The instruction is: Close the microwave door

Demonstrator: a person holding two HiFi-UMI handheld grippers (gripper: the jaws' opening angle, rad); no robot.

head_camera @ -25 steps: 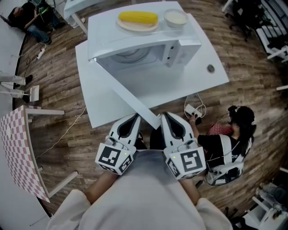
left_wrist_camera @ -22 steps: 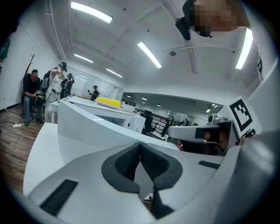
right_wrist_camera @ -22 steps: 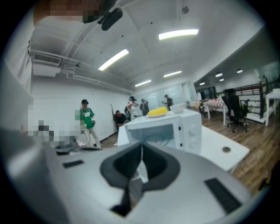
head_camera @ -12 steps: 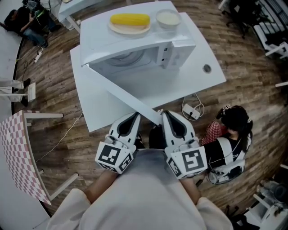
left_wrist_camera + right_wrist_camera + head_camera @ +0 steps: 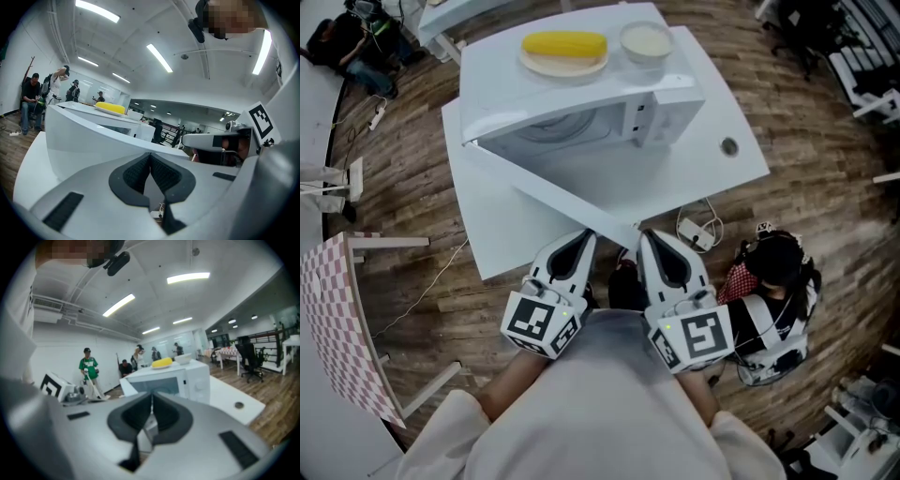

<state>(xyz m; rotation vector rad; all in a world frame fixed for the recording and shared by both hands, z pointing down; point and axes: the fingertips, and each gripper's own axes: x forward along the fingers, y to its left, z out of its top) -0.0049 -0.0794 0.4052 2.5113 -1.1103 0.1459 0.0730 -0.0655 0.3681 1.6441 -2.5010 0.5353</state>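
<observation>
The boxy white microwave [image 5: 581, 122] sits on the glossy white surface [image 5: 712, 178]. Its flat door [image 5: 553, 192] stands wide open, with the free edge ending between the tips of the 2 tools. The left tool [image 5: 585, 236] and right tool [image 5: 645, 236] each have their ribbed black pads [image 5: 136, 171] pressed together, gripping nothing. On top of the microwave rest a yellow corn cob [image 5: 563, 44] on a round plate [image 5: 562, 67] and a bowl [image 5: 645, 40].

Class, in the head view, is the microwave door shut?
No: the microwave door stands wide open, angled out from the front of the microwave.
</observation>
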